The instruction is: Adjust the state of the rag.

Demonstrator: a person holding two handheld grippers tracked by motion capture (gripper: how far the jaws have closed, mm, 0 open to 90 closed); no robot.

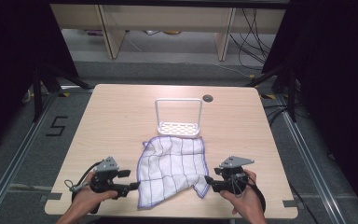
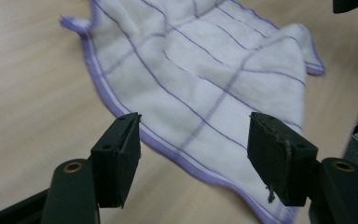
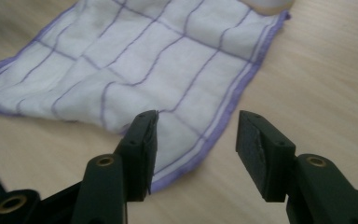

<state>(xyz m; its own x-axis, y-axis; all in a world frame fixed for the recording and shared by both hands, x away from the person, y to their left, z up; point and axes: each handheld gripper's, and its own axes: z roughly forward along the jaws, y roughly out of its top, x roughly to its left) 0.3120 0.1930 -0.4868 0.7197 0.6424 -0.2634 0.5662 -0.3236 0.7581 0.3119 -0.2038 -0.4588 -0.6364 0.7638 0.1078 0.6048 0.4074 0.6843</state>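
Observation:
A white cloth (image 1: 170,168) with purple grid lines and a purple hem lies rumpled on the wooden table (image 1: 116,121), near the front edge. My left gripper (image 1: 130,180) rests just left of the cloth's lower left edge, jaws open and pointing at it. In the left gripper view the cloth (image 2: 205,79) lies beyond my left gripper (image 2: 193,123), its hem running past the gap with no pad touching it. My right gripper (image 1: 209,183) is open at the cloth's lower right corner. In the right gripper view that cloth corner (image 3: 182,140) lies below my right gripper (image 3: 198,116), not pinched.
A white wire rack (image 1: 178,116) with a perforated base stands upright just behind the cloth, at the table's middle. A dark cable hole (image 1: 208,98) sits behind it. Desk legs and cables are on the floor beyond the table.

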